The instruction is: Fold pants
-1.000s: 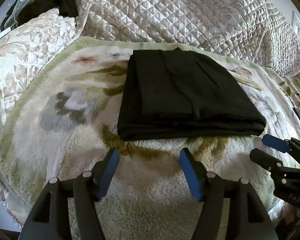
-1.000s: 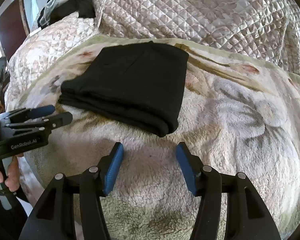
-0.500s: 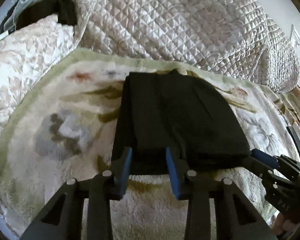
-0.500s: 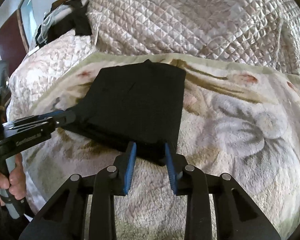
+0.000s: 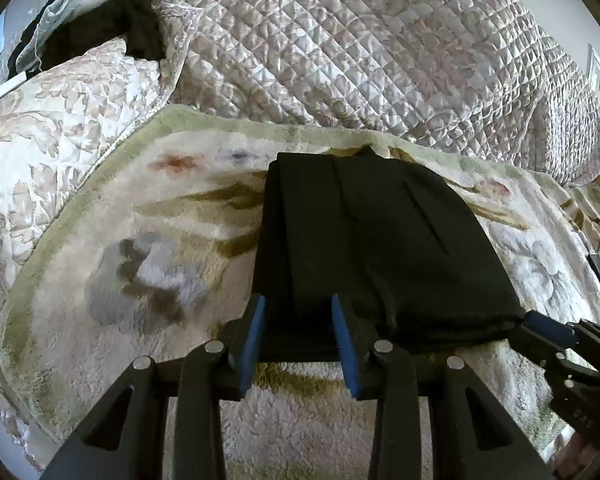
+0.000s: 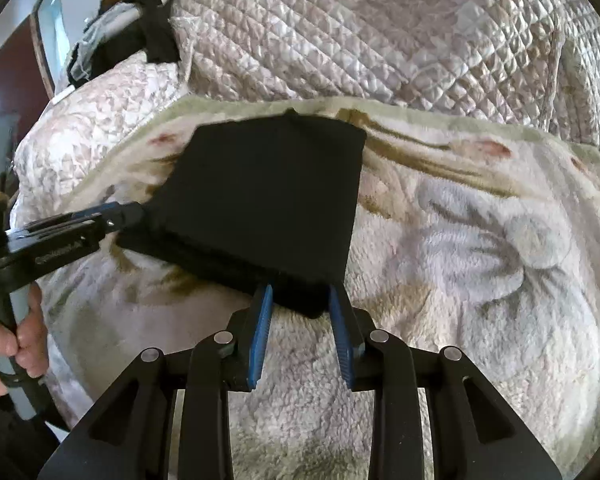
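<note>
The black pants lie folded into a thick rectangle on a fluffy floral blanket. My left gripper is shut on the near edge of the pants at their left corner. My right gripper is shut on the near edge at the right corner of the pants. The right gripper also shows at the right edge of the left wrist view. The left gripper shows at the left of the right wrist view. The near edge looks slightly lifted off the blanket.
A quilted silvery bedspread is heaped behind the blanket. A floral quilt lies at the left, with dark clothes piled at the far left corner. A hand holds the left gripper's handle.
Both grippers moved forward from open positions short of the pants and closed on the near edge of the folded pants, one at each corner.
</note>
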A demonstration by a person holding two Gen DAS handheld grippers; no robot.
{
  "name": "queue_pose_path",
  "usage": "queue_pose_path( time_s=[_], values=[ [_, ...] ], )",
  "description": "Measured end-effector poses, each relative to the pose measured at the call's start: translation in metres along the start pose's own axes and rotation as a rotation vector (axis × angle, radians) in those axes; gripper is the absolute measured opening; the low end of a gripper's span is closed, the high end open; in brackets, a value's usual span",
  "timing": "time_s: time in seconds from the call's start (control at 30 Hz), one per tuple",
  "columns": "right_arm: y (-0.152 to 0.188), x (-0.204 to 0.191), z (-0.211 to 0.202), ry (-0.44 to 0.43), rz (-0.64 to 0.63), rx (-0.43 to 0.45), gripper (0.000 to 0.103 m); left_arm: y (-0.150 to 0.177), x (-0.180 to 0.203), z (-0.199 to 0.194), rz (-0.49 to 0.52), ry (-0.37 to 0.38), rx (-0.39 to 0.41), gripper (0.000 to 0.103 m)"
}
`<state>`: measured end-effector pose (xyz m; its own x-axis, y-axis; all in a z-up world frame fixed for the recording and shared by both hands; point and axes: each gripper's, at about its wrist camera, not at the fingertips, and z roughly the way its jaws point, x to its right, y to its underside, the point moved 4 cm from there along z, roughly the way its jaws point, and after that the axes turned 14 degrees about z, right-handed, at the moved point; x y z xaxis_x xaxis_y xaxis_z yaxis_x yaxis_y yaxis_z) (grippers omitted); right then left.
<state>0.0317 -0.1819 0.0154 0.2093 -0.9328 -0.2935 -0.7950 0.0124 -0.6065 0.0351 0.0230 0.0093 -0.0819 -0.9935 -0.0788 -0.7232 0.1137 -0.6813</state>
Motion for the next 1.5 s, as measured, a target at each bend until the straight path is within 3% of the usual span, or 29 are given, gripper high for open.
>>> queue_pose_path(
  time_s=[0.33, 0.5, 0.57, 1.0, 1.5],
  values=[
    [0.011, 0.005, -0.017, 0.004, 0.005, -0.018, 0.030, 0.019, 0.008, -0.019, 0.017, -0.020, -0.044, 0.037],
    [0.018, 0.008, -0.006, 0.049, -0.015, -0.049, 0.035, 0.040, 0.011, -0.010, 0.006, -0.010, -0.112, 0.043],
    [0.022, 0.010, 0.001, 0.060, -0.019, -0.075, 0.037, 0.041, 0.015, -0.010, 0.031, -0.027, -0.101, 0.045],
    [0.025, 0.006, 0.003, 0.079, -0.056, -0.046, 0.043, 0.041, 0.020, -0.008, 0.055, -0.006, -0.105, 0.066],
    [0.026, 0.007, 0.003, 0.075, -0.054, -0.043, 0.044, 0.041, 0.022, -0.006, 0.060, -0.007, -0.116, 0.071]
  ],
)
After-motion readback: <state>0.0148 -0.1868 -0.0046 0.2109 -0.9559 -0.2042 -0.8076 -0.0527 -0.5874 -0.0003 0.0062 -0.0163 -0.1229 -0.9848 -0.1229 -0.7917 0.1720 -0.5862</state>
